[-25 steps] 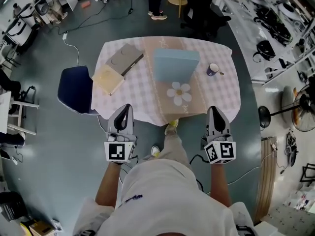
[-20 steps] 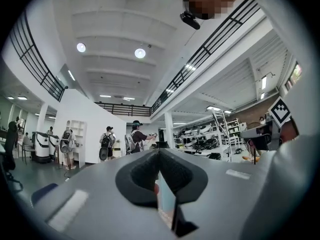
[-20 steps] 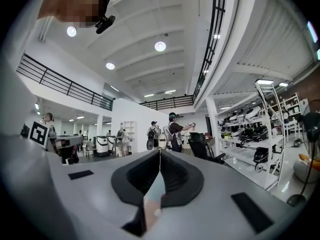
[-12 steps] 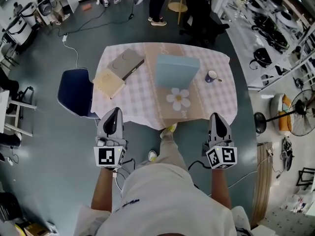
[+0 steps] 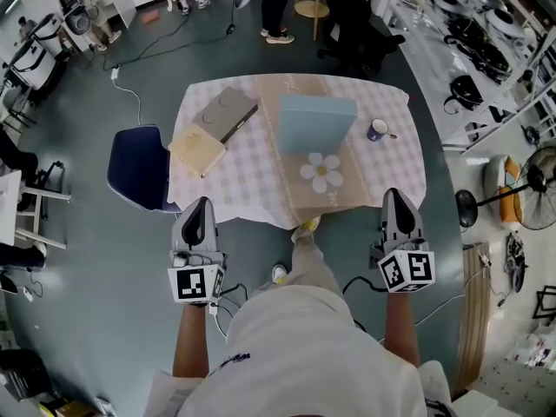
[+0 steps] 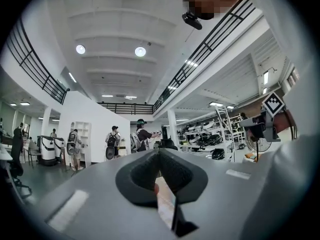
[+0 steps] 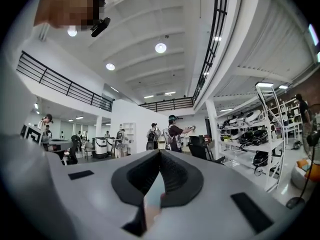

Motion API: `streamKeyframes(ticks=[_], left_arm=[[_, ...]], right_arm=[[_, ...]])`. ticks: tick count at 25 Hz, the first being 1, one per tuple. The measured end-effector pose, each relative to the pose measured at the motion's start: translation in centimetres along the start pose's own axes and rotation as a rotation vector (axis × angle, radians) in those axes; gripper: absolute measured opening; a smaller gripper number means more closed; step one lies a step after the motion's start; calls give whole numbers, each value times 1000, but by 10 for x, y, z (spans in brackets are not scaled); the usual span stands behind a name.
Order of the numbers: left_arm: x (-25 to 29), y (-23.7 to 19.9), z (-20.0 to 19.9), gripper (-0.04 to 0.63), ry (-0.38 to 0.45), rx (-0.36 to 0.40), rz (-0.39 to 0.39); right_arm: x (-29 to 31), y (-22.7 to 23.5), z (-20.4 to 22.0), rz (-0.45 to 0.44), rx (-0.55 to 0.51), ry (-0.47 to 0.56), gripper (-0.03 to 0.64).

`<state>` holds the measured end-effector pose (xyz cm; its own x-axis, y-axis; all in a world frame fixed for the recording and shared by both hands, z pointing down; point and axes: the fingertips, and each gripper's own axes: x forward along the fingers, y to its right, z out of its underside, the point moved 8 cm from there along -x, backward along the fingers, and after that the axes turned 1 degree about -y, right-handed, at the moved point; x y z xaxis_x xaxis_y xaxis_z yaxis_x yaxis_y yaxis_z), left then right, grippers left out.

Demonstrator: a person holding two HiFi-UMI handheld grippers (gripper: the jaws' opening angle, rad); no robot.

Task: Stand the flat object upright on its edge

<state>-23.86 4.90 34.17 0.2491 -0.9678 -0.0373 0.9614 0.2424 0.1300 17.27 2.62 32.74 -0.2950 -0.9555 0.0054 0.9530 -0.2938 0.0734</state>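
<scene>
A pale blue flat box [image 5: 317, 124] stands on its edge on the beige runner of the checked table [image 5: 382, 176], its broad face towards me. Both grippers hang in front of my body, short of the table's near edge and well apart from the box. The left gripper [image 5: 200, 208] is shut and holds nothing; in the left gripper view its jaws [image 6: 160, 153] meet and point out into the hall. The right gripper [image 5: 396, 198] is shut and empty too, and its jaws [image 7: 160, 154] also meet in the right gripper view.
A grey book [image 5: 225, 111] and a tan book [image 5: 197, 149] lie at the table's left. A dark mug [image 5: 377, 129] stands at the right, and a daisy-shaped mat [image 5: 321, 171] lies before the box. A blue chair [image 5: 139, 168] stands left of the table. People stand beyond it.
Both grippers have drifted outwards, the left one to the left and a little lower, the right one to the right. The box and the books have not moved.
</scene>
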Motion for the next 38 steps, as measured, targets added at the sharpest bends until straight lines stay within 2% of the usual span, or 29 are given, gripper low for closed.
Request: streamKeyframes(ticks=[4,7,12,18,25,35,38], left_arm=[[-3,4,18,2,-16,-59,5],[-5,13,35,2,-45,-94,16],[-9,21,42,2,-61,-112,17],[-18,8,42,2,-71,-89,7],[-37,-8,57,2,-94,-164,-73],[-47,-6,65,2,-101,-185,-79],[-49,-4,68,2,-98,-190,-90]], right_arm=[[-4,1,2,0,-22,-14,3],[-6,2,16,-7,-17,-65,3],[-12,3,24,5,2,-97,3],[-4,-7,19,-27,-23,-98,3],[1,-14,25,-37,-40,-131,3],[1,-16,24,-51,-62,-154,3],[-1,-20,27,-80,-105,-185,3]])
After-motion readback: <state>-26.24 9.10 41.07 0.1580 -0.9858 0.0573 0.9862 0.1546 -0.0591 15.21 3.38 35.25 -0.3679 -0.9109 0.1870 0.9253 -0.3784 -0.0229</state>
